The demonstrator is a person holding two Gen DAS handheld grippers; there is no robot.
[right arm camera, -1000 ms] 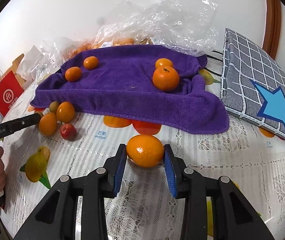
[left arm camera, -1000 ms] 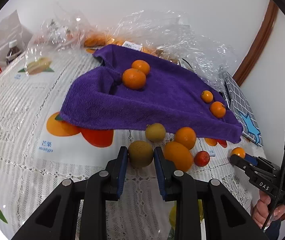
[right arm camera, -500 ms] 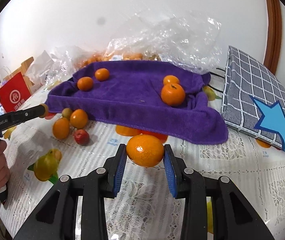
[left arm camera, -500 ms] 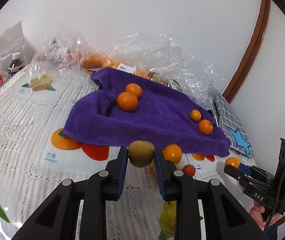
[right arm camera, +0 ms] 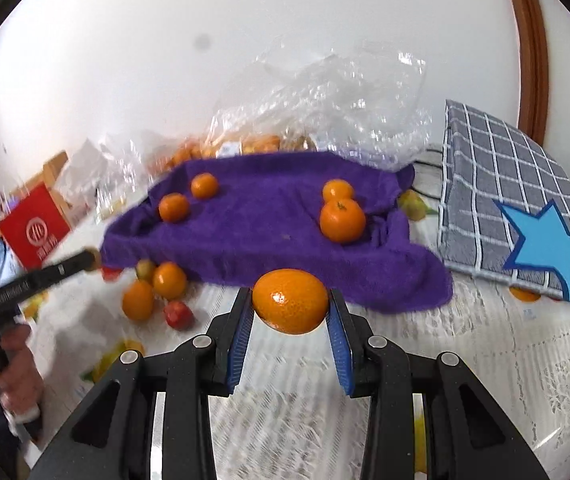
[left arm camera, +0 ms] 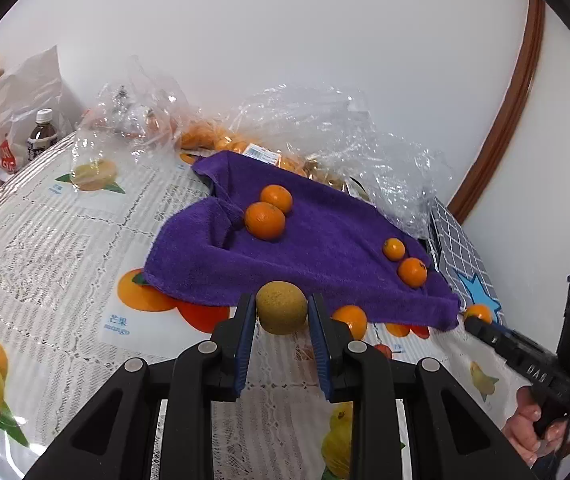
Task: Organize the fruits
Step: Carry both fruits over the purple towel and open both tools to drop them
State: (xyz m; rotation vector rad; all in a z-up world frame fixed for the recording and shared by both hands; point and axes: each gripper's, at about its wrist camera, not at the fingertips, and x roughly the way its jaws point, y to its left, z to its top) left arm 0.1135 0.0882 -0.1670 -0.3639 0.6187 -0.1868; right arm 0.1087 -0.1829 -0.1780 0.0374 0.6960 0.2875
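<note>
My left gripper [left arm camera: 281,312] is shut on a brownish-green round fruit [left arm camera: 281,307] and holds it above the table, in front of the purple towel [left arm camera: 325,248]. My right gripper [right arm camera: 289,304] is shut on an orange [right arm camera: 290,300], also lifted in front of the towel [right arm camera: 261,232]. On the towel lie two larger oranges [left arm camera: 265,220] [right arm camera: 341,220] and two small ones [left arm camera: 412,272] [right arm camera: 173,207]. Loose fruit lies on the table by the towel's edge: oranges [right arm camera: 169,280], a small red fruit [right arm camera: 179,315] and a green one [right arm camera: 145,268].
Clear plastic bags with oranges [left arm camera: 325,140] lie behind the towel against the wall. A grey checked cushion with a blue star [right arm camera: 525,216] lies on the right. A bottle [left arm camera: 43,136], a white bag and a red box [right arm camera: 35,232] stand at the far left.
Both grippers have risen from the table with their fruit; the towel and loose fruit now look farther away and lower. The right view is slightly blurred by motion.
</note>
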